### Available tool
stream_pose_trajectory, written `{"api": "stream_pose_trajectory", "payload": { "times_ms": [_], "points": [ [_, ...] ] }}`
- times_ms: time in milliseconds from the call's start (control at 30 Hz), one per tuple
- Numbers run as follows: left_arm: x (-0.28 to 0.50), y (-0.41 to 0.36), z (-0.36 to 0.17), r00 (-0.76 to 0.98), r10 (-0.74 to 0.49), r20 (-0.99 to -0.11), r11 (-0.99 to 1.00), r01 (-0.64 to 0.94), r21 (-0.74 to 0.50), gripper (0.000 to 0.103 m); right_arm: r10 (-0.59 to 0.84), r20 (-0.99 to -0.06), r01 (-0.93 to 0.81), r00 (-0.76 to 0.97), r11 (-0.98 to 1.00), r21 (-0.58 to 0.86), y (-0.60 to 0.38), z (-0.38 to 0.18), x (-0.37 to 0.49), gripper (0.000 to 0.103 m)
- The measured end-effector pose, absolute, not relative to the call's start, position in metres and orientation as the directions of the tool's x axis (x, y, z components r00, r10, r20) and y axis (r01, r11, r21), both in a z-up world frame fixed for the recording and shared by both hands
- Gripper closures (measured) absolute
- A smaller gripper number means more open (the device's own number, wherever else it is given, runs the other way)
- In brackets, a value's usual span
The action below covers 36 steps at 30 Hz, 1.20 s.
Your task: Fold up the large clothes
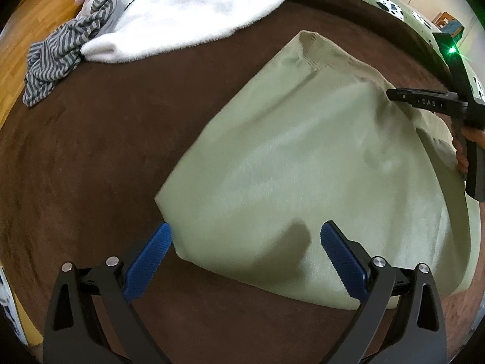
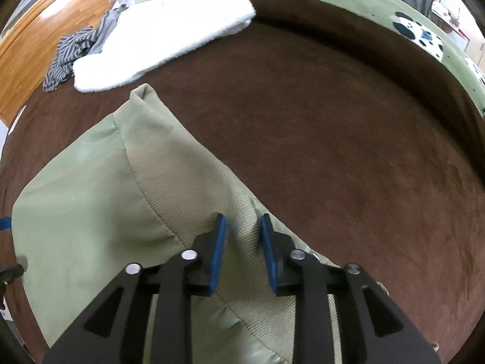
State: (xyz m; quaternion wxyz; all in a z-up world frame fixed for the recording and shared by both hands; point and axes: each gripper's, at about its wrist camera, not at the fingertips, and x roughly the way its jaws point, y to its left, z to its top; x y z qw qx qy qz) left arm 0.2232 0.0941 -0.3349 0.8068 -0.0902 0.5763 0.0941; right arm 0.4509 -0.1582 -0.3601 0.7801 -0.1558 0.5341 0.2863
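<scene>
Two handheld grippers at work on one pale green, soft-knit garment, spread partly folded across a brown suede-like surface. Left gripper low over the garment's near corner, blue ribbed pads spread wide, one on either side of the corner, nothing pinched; probably poised to take that corner for the next fold. Right gripper at the garment's ribbed hem band, blue pads narrowly apart with a raised ridge of the ribbed cloth between them; hard to tell whether the pads press the cloth or only straddle it. Seen from the left wrist view as a black tool at the garment's far edge, fabric creased toward its tip, which suggests the hem pulled taut to keep the cloth flat. Well apart at the far side of the surface: a fluffy white towel-like cloth and, touching it, a crumpled grey-and-white striped garment, likely waiting their turn. Beyond, wooden floor and a green spotted border.
</scene>
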Motion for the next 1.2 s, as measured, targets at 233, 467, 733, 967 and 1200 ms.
{"api": "stream_pose_trajectory", "payload": {
  "times_ms": [233, 467, 733, 967, 1200],
  "points": [
    [0.229, 0.093, -0.309, 0.349, 0.049, -0.936, 0.969, -0.245, -0.040, 0.007, 0.280, -0.901, -0.596, 0.331, 0.802, 0.030, -0.176, -0.317, 0.440, 0.037],
    [0.236, 0.066, -0.269, 0.394, 0.019, -0.919, 0.982, -0.181, -0.057, 0.007, 0.265, -0.865, -0.435, 0.426, 0.899, 0.061, -0.262, -0.239, 0.405, 0.036],
    [0.245, 0.022, -0.226, 0.424, -0.025, -0.905, 0.995, -0.075, -0.063, 0.007, 0.153, -0.847, -0.236, 0.508, 0.971, 0.034, -0.347, -0.174, 0.331, 0.031],
    [0.242, -0.006, -0.201, 0.420, -0.056, -0.906, 0.998, 0.014, -0.055, 0.007, 0.067, -0.847, -0.025, 0.528, 0.998, 0.063, -0.399, -0.141, 0.255, 0.028],
    [0.222, -0.021, -0.195, 0.375, -0.072, -0.924, 0.994, 0.098, -0.038, 0.007, 0.022, -0.858, 0.054, 0.513, 0.997, 0.058, -0.414, -0.124, 0.192, 0.020]
  ]
}}
